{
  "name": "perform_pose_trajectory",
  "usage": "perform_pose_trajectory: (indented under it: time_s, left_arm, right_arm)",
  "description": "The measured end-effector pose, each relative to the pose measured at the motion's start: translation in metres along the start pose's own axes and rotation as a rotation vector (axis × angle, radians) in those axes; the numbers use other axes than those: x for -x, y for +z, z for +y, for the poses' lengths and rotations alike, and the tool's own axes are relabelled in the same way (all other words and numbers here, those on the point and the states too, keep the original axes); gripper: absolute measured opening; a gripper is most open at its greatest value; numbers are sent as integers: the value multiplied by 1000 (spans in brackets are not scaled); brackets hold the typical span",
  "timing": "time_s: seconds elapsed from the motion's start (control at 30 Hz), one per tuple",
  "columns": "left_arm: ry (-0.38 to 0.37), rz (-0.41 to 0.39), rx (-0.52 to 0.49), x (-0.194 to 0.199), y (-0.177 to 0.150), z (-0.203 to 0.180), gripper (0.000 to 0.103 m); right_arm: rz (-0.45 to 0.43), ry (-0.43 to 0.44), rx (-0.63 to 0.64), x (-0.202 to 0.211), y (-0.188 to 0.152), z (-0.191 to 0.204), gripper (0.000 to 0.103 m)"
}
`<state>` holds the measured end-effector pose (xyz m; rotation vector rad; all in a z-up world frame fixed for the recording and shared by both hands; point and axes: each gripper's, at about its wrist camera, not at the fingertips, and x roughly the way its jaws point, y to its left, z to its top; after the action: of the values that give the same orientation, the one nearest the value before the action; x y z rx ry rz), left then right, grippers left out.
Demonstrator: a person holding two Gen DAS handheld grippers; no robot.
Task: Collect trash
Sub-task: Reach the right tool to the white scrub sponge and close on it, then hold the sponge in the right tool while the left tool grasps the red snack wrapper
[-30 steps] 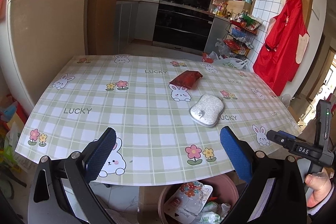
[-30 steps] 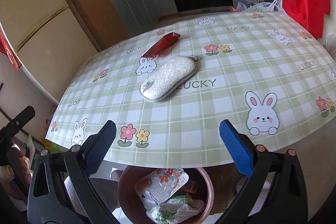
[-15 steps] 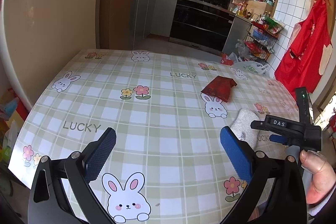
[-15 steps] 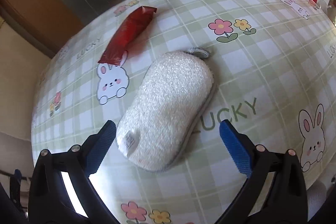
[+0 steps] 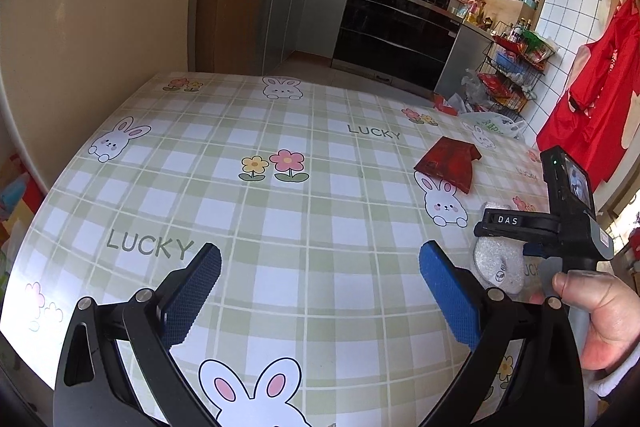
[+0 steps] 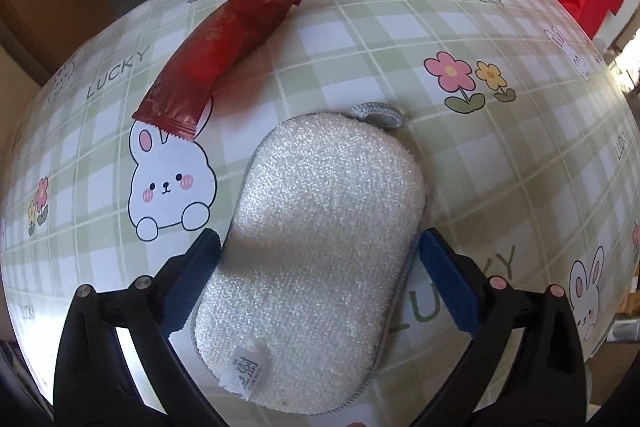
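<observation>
A white-silver scrub sponge (image 6: 320,235) with a grey loop lies on the green checked tablecloth (image 6: 400,39). My right gripper (image 6: 320,283) is open, its blue pads on either side of the sponge, just above it. A red snack wrapper (image 6: 224,47) lies beyond the sponge to the left. In the left wrist view the wrapper (image 5: 450,163) is at the far right and the sponge (image 5: 498,267) is partly hidden by the right gripper's body (image 5: 560,223). My left gripper (image 5: 320,291) is open and empty over the near tablecloth (image 5: 280,227).
A fridge (image 5: 80,27) stands left of the table. Kitchen cabinets and an oven (image 5: 392,31) are behind it, with a wire rack (image 5: 516,67) and bags on the floor. A red apron (image 5: 592,91) hangs at the right.
Both grippers have moved forward over the table. The right gripper has come down until its open pads straddle the sponge. The bin below the table edge has left view.
</observation>
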<state>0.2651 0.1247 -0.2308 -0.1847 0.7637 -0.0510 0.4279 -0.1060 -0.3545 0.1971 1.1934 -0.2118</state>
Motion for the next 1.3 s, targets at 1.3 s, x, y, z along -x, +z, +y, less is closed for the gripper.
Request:
perform_pose_trajectory:
  time_s: [1.3]
  left_arm:
    - [1, 141, -613, -188, 72, -227, 97]
  right_arm:
    - [-268, 346, -72, 65, -9, -205, 91]
